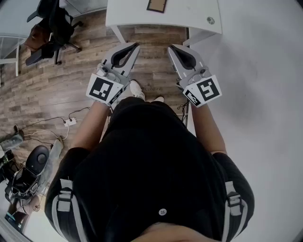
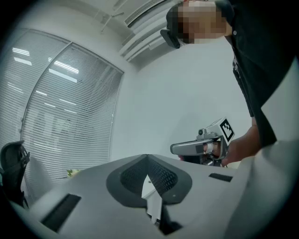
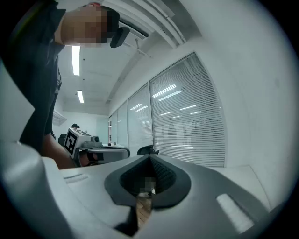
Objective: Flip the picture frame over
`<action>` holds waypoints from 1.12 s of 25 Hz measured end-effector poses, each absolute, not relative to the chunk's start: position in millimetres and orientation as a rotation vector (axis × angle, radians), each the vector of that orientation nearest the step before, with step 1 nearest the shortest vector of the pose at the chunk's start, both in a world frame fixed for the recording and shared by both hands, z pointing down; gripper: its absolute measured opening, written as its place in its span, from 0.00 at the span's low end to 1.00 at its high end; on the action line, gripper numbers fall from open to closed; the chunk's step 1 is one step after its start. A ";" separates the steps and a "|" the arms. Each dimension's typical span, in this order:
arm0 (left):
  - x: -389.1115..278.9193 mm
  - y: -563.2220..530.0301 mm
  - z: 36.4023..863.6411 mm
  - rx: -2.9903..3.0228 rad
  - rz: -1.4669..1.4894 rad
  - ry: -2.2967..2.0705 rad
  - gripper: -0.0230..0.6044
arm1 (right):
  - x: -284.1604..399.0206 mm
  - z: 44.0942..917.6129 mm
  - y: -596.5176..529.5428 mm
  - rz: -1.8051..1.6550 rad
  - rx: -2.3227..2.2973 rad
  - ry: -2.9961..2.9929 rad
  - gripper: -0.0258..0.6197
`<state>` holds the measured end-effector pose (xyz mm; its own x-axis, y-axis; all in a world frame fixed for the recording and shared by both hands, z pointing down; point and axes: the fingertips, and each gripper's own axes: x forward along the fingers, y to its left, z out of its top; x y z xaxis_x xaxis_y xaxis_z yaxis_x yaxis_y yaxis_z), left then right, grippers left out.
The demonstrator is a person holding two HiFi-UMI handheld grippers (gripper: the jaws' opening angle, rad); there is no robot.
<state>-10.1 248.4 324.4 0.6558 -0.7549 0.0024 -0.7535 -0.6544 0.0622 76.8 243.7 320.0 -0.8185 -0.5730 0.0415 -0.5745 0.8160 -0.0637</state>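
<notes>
The picture frame (image 1: pixel 156 5), dark brown with a tan panel, lies flat on the white table (image 1: pixel 189 16) at the top edge of the head view. Both grippers are held level in front of the person, short of the table and above the wooden floor. The left gripper (image 1: pixel 136 45) is shut with nothing in it, and so is the right gripper (image 1: pixel 170 47). In the left gripper view the jaws of that gripper (image 2: pixel 148 156) meet at a point, with the right gripper (image 2: pixel 201 147) beyond. The right gripper view shows its own gripper (image 3: pixel 150 156) with jaws together and the left gripper (image 3: pixel 88 144) to the side.
A black office chair (image 1: pixel 52 28) stands at the upper left. Cables and a power strip (image 1: pixel 70 122) lie on the floor at the left, with bags (image 1: pixel 28 170) lower down. Window blinds (image 2: pixel 60 121) line the room. The person's white shoes (image 1: pixel 137 90) stand near the table leg.
</notes>
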 end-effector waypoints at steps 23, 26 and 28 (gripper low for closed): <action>20.1 313.3 320.7 2.772 0.047 -1.354 0.04 | 107.3 313.9 299.1 0.106 0.938 -2.966 0.12; 41.3 327.4 318.8 2.793 0.052 -1.364 0.04 | 130.0 314.8 310.9 0.109 0.959 -2.971 0.29; 52.3 333.2 319.3 2.804 0.043 -1.364 0.04 | 142.2 317.4 315.2 0.108 0.985 -2.972 0.34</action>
<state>52.3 333.2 319.3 0.6170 -0.7862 0.0353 -0.7868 -0.6171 0.0090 142.2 315.2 317.4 -0.8024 -0.5960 0.0305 -0.5967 0.8000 -0.0626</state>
